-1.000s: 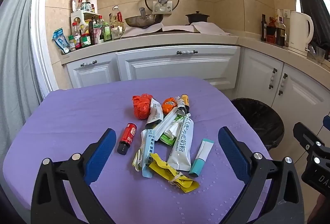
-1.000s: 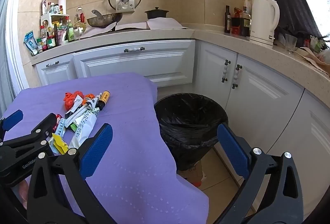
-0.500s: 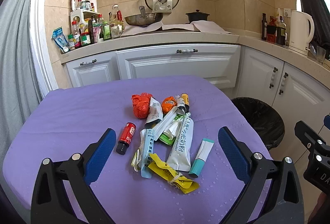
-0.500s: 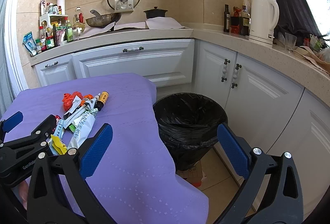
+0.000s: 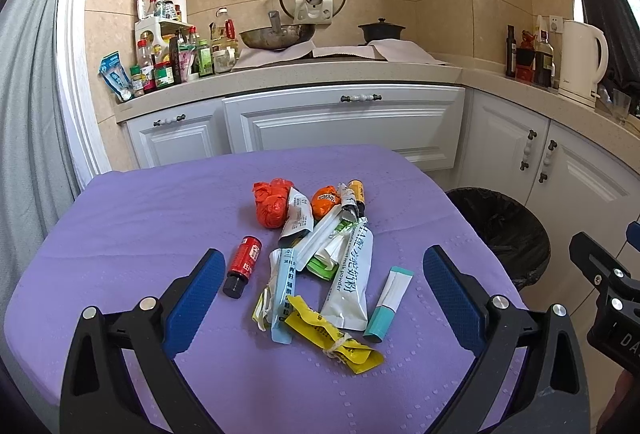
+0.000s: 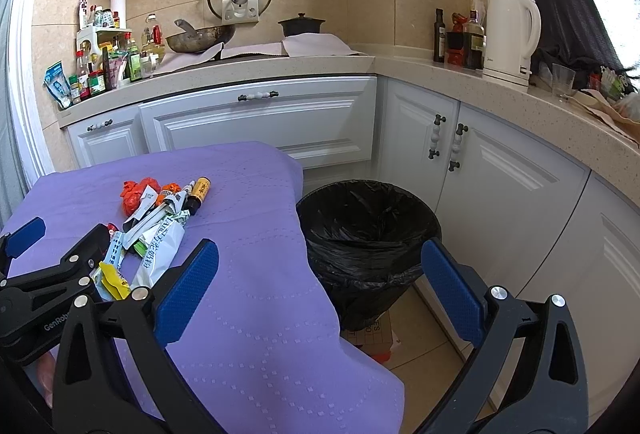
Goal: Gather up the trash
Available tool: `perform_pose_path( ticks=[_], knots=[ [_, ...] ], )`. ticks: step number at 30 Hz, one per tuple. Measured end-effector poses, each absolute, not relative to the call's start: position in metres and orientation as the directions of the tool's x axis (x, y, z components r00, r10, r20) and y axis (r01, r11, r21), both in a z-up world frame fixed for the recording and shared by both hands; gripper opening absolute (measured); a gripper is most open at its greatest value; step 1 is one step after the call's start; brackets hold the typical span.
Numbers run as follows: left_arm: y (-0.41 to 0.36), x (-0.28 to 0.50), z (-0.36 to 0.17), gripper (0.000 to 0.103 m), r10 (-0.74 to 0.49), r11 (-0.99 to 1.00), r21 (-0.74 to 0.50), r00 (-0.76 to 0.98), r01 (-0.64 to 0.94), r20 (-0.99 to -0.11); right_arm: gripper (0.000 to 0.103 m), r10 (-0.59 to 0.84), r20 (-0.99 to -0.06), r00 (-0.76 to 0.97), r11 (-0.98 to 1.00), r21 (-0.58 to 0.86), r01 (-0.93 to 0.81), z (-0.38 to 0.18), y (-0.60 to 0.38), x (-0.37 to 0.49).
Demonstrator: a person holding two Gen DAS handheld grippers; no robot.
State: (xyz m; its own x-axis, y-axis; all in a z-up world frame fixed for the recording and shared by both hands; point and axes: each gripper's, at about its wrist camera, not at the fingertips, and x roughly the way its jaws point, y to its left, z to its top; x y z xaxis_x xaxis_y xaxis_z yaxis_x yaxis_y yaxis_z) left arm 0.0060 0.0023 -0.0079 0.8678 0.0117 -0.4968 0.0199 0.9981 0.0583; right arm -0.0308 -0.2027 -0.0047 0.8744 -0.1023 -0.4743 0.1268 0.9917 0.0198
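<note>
The trash (image 5: 316, 254) is lying in a loose heap near the middle of the surface (image 5: 140, 218), which is wearing a purple cloth. In the heap, a red bottle (image 5: 244, 266) is lying on its side at the left, a white pouch (image 5: 350, 282) is sitting in the middle, a teal tube (image 5: 388, 304) is lying just right of it, a yellow wrapper (image 5: 334, 334) is sprawling toward the near edge, and an orange wad (image 5: 272, 204) is sitting at the far side. A bin (image 6: 368, 234) with a black liner is standing on the floor just beside the surface's right edge, its mouth open.

Behind, white cabinets (image 5: 340, 122) are carrying a counter with a wok (image 5: 276, 34), a black pot (image 5: 380, 32), seasoning bottles (image 5: 160, 62) at the left and a white kettle (image 5: 580, 58) at the right.

The left tongs (image 5: 320, 286) are hovering over the near edge, spread wide, with the heap lying between the blue pads (image 5: 196, 298) and nothing gripped. The right tongs (image 6: 320, 286) are hanging spread wide past the right edge, pointing toward the bin, holding nothing. The cloth's left half and near right corner are lying bare.
</note>
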Motion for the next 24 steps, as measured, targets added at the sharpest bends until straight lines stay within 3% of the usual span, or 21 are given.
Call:
perform_pose_path(
  ticks=[24],
  knots=[
    [-0.0047, 0.0082, -0.0073, 0.096, 0.01, 0.998, 0.059, 0.867, 0.022, -0.498, 0.099, -0.103, -0.474, 0.875, 0.992, 0.019, 0.127, -0.0041, -0.2023, -0.0315]
  ],
)
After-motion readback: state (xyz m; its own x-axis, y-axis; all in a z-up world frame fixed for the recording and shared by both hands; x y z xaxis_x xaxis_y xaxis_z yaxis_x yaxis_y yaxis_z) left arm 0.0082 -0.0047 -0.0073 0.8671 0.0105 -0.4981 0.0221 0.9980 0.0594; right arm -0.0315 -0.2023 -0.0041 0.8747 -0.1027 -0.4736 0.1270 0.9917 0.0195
